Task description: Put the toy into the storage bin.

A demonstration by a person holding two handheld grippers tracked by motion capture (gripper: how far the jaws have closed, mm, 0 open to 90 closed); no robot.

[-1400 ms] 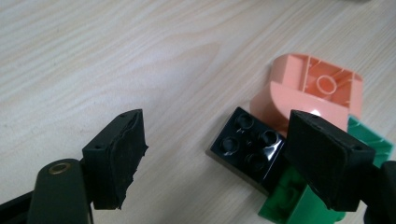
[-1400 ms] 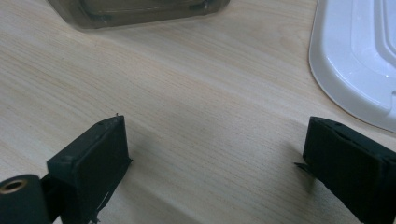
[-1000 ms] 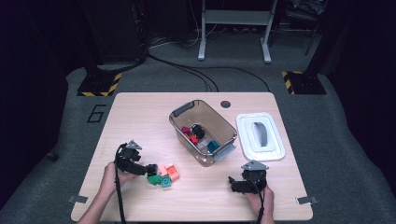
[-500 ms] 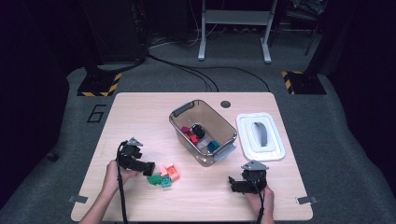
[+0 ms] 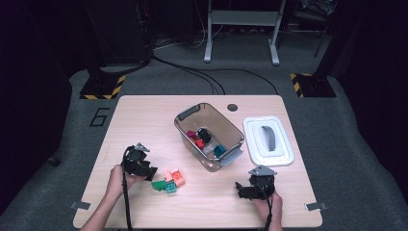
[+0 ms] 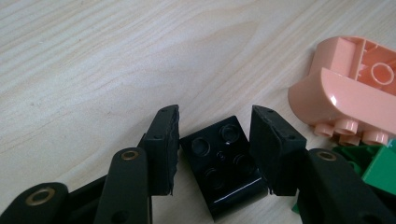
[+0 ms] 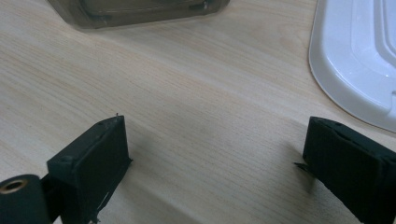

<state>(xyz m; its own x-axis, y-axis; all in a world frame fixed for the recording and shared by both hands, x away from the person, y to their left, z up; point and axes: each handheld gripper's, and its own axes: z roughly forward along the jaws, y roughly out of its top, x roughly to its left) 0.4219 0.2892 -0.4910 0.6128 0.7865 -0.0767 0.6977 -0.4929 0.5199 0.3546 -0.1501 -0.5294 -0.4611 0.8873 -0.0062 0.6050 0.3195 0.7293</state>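
My left gripper (image 5: pixel 151 171) lies low on the table at the front left. Its jaws press on both sides of a small black brick (image 6: pixel 223 161), which rests studs-up on the wood; in the left gripper view the gripper (image 6: pixel 215 116) frames it. Just to its right lie a salmon brick (image 5: pixel 173 177) (image 6: pixel 350 93) and green bricks (image 5: pixel 158 185) (image 6: pixel 380 168). My right gripper (image 5: pixel 239 189) rests at the front right, open, with bare wood between its jaws (image 7: pixel 215 140).
A clear grey bin (image 5: pixel 192 113) (image 7: pixel 140 11) with several coloured bricks inside stands mid-table. Its white lid (image 5: pixel 268 141) (image 7: pixel 355 60) lies flat to the right. The table's front edge runs just below both hands.
The left gripper has edged slightly toward the loose bricks. The right gripper has stayed in place.
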